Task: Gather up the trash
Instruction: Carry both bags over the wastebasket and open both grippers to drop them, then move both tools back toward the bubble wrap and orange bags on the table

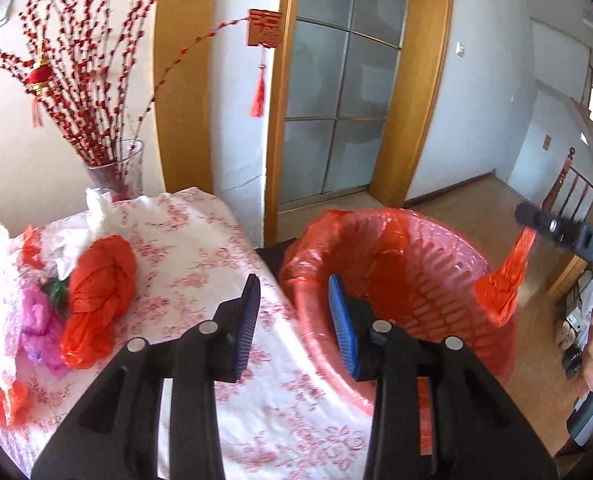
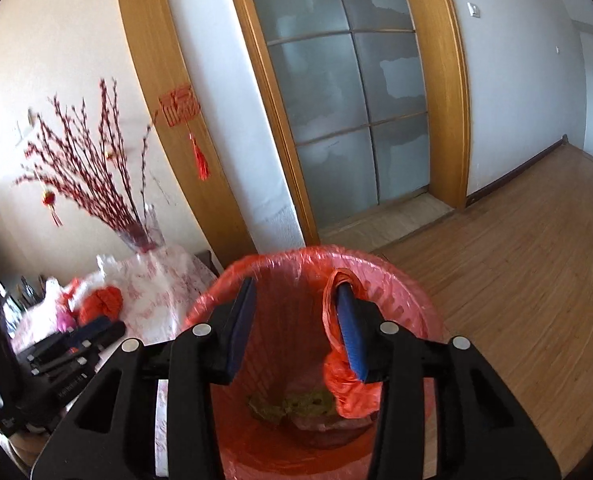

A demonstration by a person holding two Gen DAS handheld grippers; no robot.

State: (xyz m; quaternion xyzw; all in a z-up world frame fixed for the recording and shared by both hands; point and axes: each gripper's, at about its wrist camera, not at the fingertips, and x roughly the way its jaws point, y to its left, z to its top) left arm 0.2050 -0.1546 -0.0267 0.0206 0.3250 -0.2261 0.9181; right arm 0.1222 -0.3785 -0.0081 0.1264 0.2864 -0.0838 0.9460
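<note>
My left gripper (image 1: 294,322) has its blue-padded jaws apart, nothing between them. It sits over the edge where the table with the white red-flowered cloth (image 1: 200,248) meets the pink slotted plastic bin lined with a red plastic bag (image 1: 408,280). The left pad is above the cloth, the right pad above the bin's near rim.

Ahead-left of that gripper, on the cloth, lies a pile of trash: a crumpled red plastic bag (image 1: 96,296), a pink plastic wad (image 1: 38,328) just beside it, and white crumpled paper (image 1: 76,240) behind. A clear glass vase of red berry branches (image 1: 116,168) stands beyond the pile.

My right gripper (image 2: 296,330) is over the bin's mouth (image 2: 296,258), jaws apart. A red plastic bag piece (image 2: 344,376) hangs looped over the right finger's tip and drapes down into the bin, not pinched between the pads. Below it, on the bin's bottom, sits greenish trash (image 2: 296,404), too blurred to identify.

In the left wrist view, that bag piece (image 1: 504,276) dangles from the right gripper's finger (image 1: 536,216) at the bin's far-right rim.
</note>
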